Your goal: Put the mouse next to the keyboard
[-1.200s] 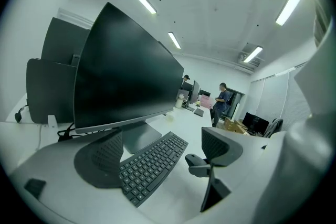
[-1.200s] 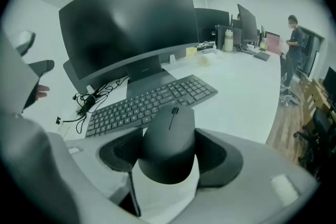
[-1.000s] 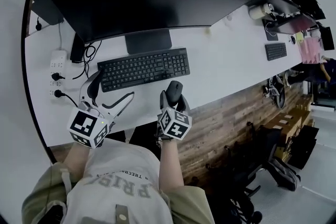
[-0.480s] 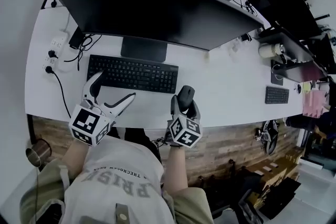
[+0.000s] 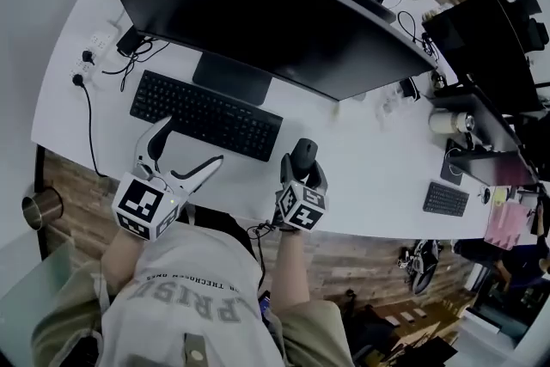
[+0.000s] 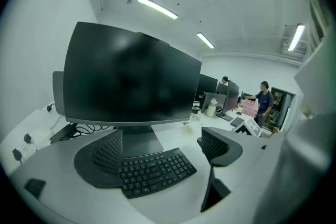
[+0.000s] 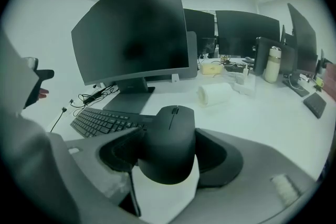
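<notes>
The black mouse (image 5: 302, 155) lies on the white desk (image 5: 369, 176) just right of the black keyboard's (image 5: 206, 114) near right corner, a small gap away. My right gripper (image 5: 302, 166) is shut on the mouse, one pad against each side. In the right gripper view the mouse (image 7: 170, 136) fills the space between the jaws, with the keyboard (image 7: 102, 120) to its left. My left gripper (image 5: 191, 143) is open and holds nothing; it hovers at the keyboard's front edge. Its view looks over the keyboard (image 6: 155, 170) between spread fingers (image 6: 220, 147).
A wide dark monitor (image 5: 258, 13) on its stand rises behind the keyboard. A power strip (image 5: 94, 51) with cables lies at the far left. A white roll (image 7: 215, 94) and a bottle (image 7: 271, 64) sit further right. A metal cup (image 5: 41, 209) stands below the desk's left edge.
The head view has swung. The right gripper and mouse have shifted from in front of the keyboard's right end to just beyond its right corner. The left gripper keeps its place.
</notes>
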A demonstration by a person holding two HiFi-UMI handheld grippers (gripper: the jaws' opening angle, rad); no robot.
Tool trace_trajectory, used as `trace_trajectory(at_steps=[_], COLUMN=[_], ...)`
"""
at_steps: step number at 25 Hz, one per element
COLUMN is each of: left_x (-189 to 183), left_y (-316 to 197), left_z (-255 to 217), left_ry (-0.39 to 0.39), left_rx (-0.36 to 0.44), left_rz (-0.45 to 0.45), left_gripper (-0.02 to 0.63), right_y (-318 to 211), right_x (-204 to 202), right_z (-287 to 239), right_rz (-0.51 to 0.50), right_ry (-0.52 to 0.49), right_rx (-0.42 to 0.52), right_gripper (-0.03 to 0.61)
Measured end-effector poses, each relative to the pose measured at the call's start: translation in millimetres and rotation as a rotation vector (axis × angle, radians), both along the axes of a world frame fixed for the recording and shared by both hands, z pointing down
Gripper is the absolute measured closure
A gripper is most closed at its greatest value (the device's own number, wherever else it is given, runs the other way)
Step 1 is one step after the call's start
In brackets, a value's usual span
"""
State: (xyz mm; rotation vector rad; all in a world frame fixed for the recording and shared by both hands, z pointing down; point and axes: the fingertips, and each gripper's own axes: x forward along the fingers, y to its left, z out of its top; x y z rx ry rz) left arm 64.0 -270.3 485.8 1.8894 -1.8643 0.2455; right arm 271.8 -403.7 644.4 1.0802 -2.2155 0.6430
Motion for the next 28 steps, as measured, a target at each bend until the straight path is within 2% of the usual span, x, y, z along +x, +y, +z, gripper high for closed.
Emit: trace_trajectory(at_steps=[6,18,24,28], left_x=[4.4,-2.9,-4.4,-6.1], left_y=[1.8,7.8,12.6,13.5], left_z=[5.9,16.4,19.9,22.6], left_ry=[-0.01,-0.01,-0.003,0.002], left_rx=[-0.019,-0.044,-0.059,-0.062], left_rz=[-0.057,-0.131,-0.132,-0.126], left_gripper=[0.167,0.167,0.167,0.167], right_y=[-22.8,-33.1,-31.3,-29.2], right_x=[-0.5,-0.7,-1.9,-7.5], right_z=[34.0,75.8,80.6,82.3], right_rz=[-0.088,-0.147,-0.127,-0.163], right_ry=[0.069,0.151,0.11,0.111], right_rx=[-0.01,-0.067,-0.089,-0.076], right_gripper=[0.267,0.267,0.264,0.256])
